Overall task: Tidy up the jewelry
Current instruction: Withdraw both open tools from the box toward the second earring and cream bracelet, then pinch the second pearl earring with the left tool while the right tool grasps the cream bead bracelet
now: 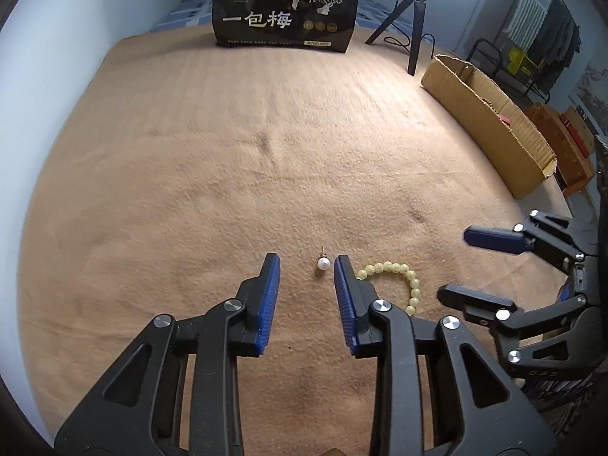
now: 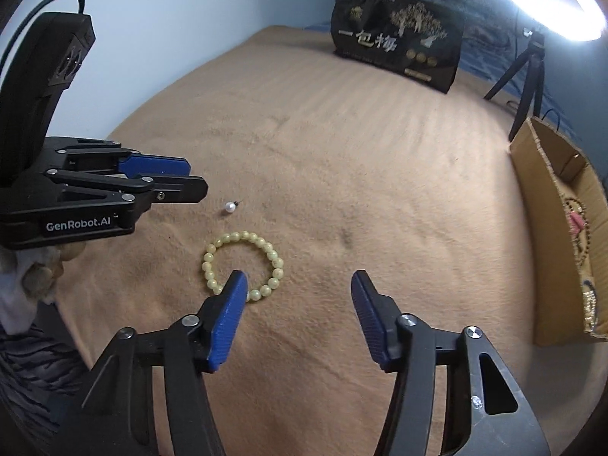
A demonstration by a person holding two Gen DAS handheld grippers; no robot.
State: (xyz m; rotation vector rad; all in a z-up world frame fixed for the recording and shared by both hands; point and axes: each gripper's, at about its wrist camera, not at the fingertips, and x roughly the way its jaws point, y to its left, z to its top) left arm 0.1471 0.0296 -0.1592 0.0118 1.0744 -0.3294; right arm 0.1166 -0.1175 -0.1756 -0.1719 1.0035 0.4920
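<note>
Lying just ahead of the left gripper's (image 1: 307, 264) parted jaws, pearl earring (image 1: 323, 263).

- A tan blanket (image 1: 228, 152) covers the bed, faintly ribbed and marked by a few darker smudges.
- A pearl earring (image 1: 322, 263) lies near the front edge, just beside a yellow-green bead bracelet (image 2: 243, 262).
- A black snack bag (image 1: 287, 7) stands upright at the far end.
- An open cardboard box (image 1: 490, 121) sits along the right edge, beside a black tripod (image 1: 412, 19).
</note>
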